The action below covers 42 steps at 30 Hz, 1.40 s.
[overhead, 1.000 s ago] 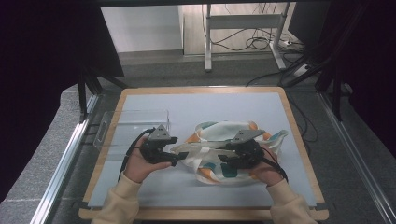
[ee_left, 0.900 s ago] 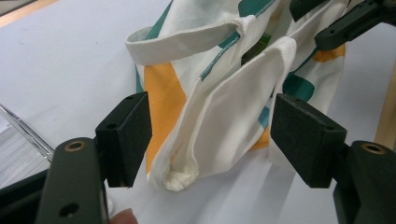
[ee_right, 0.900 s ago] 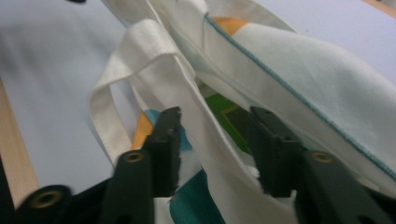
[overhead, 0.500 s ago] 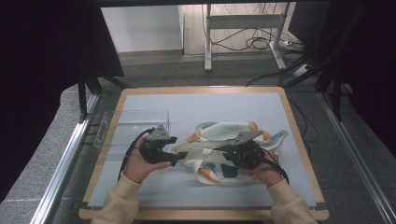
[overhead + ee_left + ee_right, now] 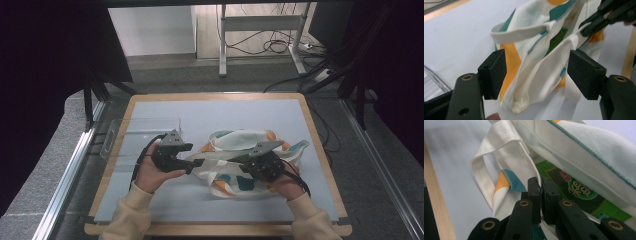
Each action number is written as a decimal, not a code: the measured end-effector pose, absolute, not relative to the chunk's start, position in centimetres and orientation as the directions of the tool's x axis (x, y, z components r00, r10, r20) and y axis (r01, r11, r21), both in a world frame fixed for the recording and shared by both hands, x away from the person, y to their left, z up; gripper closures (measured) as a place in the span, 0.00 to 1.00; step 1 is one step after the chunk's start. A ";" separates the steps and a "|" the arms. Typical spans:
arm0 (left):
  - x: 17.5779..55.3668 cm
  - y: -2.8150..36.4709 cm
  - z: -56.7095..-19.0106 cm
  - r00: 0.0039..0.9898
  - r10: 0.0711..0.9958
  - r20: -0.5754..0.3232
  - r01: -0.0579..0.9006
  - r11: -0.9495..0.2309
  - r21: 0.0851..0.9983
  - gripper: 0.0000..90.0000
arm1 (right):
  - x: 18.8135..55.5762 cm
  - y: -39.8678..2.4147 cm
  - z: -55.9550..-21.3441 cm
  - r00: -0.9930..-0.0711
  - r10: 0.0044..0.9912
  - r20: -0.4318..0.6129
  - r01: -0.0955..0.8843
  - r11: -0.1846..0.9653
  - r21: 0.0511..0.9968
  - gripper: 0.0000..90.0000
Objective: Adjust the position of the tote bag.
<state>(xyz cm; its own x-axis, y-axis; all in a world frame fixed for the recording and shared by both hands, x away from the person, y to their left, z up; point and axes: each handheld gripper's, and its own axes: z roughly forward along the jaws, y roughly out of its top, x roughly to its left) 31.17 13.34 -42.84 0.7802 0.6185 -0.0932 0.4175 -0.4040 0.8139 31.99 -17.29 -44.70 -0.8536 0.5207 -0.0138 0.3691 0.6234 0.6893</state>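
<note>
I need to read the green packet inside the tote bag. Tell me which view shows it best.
The right gripper view: the green packet lies close, its printed label plain inside the tote bag. The left gripper view gives a green sliver in the opening; the high view cannot settle it.

A pale blue mat (image 5: pixel 215 112) is lying across most of the wooden-edged table (image 5: pixel 322 155) in the middle of the frame. Grey speckled floor (image 5: pixel 55 165) is showing on both sides of it, and a silvery metal rail (image 5: pixel 67 180) is running down the lower left while another (image 5: pixel 385 180) is slanting down the lower right. Black curtains (image 5: pixel 50 60) are hanging dark over the upper left and upper right. In the upper middle a white wall panel (image 5: pixel 150 30) is catching the light, beside it a grey metal frame (image 5: pixel 260 25) is standing on pale flooring, and loose black cables (image 5: pixel 277 47) are trailing under it.
</note>
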 end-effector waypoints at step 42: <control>36.7 4.7 -42.6 0.901 0.434 -0.020 0.320 -0.630 0.708 0.45 | 31.5 -17.4 -44.7 -0.851 0.525 -0.001 0.374 0.608 0.700 0.95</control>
